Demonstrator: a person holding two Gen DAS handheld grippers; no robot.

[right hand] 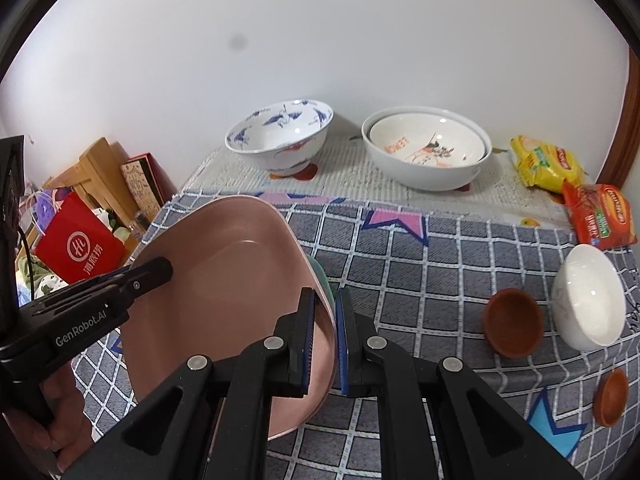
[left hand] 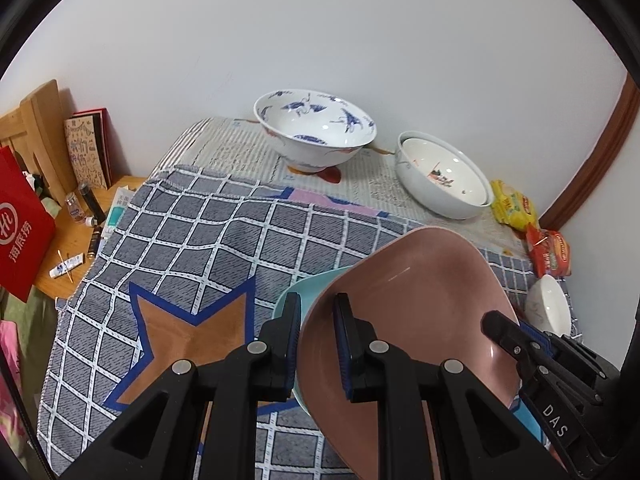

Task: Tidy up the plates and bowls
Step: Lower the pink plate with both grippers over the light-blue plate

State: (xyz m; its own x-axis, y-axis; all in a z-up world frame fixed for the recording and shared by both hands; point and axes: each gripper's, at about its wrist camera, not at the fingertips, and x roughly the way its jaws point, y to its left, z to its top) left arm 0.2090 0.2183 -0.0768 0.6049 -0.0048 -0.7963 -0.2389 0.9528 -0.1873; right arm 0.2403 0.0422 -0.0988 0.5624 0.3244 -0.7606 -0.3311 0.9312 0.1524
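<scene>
Grippers both clamp pink plate [left hand: 420, 320] rims, left gripper [left hand: 318, 344] and right gripper [right hand: 325, 340] on opposite edges, tilted over teal plate [left hand: 304, 292]. Level it, lower evenly, release together.

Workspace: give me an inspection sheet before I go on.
Surface: checked cloth over a table, newspaper at the back.
Job's things: pink plate held tilted above a teal plate; crane bowl; two nested white bowls; small white bowl; two brown cups.
Clutter: snack packets.
Grippers: left claw and right claw each grip the pink plate's rim.
Cables: dark cord at the left edge.
Surroundings: white wall, red bag, side table with small items.
</scene>
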